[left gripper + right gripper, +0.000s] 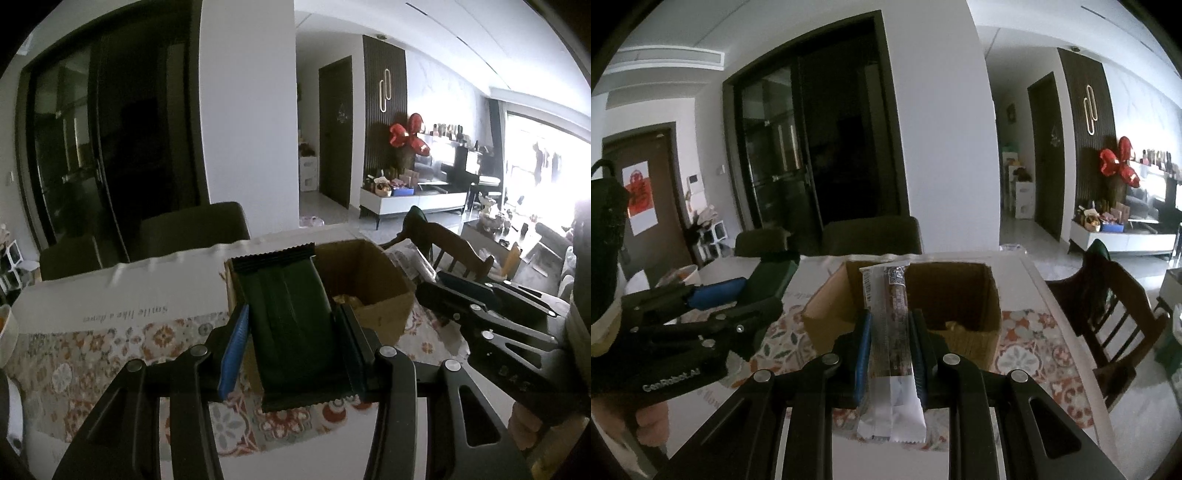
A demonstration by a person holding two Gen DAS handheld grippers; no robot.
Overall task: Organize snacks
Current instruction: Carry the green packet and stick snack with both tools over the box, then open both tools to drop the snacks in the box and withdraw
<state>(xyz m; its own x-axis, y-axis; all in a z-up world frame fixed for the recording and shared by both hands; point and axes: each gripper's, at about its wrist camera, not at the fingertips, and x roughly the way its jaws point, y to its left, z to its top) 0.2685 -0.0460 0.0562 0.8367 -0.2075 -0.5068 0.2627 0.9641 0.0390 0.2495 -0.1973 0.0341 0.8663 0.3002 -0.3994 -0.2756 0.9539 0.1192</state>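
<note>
You've got both loaded: left hand-held gripper [291,332] clamps a green packet [291,325], right hand-held gripper [889,350] pinches a sausage stick [892,332], both poised just short of the cardboard box [960,295] for dropping in.

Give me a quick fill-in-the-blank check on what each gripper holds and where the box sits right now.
1. The left gripper is shut on a dark ____ snack packet.
2. The right gripper is shut on a long ____ in a clear wrapper.
3. The cardboard box ahead of both grippers has its top ____.
4. The box stands on a ____-patterned tablecloth.

Missing words: green; sausage stick; open; floral
</note>
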